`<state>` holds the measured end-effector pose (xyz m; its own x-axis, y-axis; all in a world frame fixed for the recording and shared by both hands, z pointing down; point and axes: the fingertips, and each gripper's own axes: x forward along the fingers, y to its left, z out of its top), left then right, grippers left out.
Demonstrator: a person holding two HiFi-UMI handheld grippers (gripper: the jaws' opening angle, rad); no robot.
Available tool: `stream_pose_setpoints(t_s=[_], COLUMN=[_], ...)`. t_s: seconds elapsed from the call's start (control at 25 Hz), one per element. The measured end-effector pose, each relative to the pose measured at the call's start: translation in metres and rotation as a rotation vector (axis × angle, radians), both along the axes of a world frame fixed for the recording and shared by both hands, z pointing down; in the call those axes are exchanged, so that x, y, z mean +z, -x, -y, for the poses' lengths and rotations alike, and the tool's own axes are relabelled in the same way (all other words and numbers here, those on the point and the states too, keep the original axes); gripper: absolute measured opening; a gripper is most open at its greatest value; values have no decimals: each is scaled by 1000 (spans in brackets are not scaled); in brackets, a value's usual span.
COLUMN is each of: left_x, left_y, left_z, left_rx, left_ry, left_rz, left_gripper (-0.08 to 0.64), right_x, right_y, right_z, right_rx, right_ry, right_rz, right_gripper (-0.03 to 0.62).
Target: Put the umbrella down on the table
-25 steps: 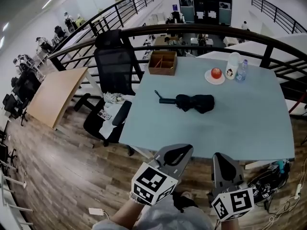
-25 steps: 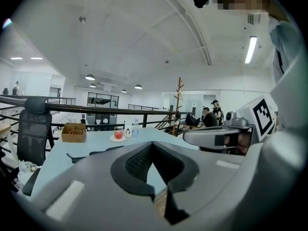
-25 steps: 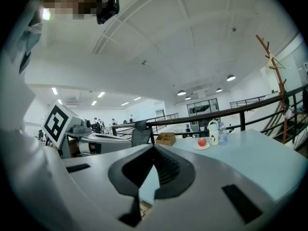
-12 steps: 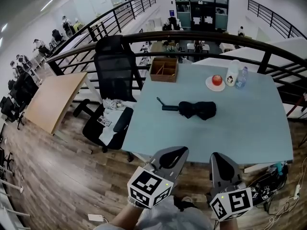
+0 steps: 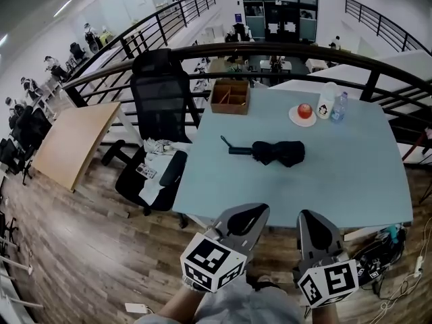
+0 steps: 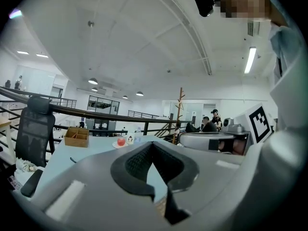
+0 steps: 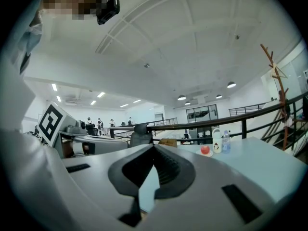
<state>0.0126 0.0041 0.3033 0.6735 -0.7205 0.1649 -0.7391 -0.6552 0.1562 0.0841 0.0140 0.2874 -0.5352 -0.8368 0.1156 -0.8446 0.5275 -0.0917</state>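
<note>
While the folded black umbrella (image 5: 273,152) is laid flat on the desk (image 5: 351,181), clear of its edges, the left claw (image 5: 259,210) and right claw (image 5: 310,215) are seen closed, empty, short of the near edge.

Grey grippers, checkered cubes
The left gripper (image 5: 251,211) and right gripper (image 5: 312,216) have smooth grey shells and dark ribbed pads (image 6: 139,161); black-and-white marker cubes (image 5: 212,262) cap them, a pale shirt (image 5: 233,309) behind the cubes.

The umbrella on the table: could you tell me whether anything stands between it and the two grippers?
Nothing visible does. Only bare table lies between the umbrella and the left gripper and right gripper, both shut and empty.
</note>
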Motion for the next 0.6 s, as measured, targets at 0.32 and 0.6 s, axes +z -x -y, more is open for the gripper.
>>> stream_pose_setpoints(t_s=[0.32, 0.6], left_x=[0, 2], left_y=[8, 10], left_z=[-1, 0], left_rx=[-7, -20], left_ry=[-1, 5], left_rz=[-6, -6], left_gripper=[5, 5], right_x=[-3, 0], right_y=[10, 10], right_z=[0, 2], right_rx=[-19, -22], right_ry=[-5, 4], right_rz=[-9, -10], right_gripper=[-3, -3])
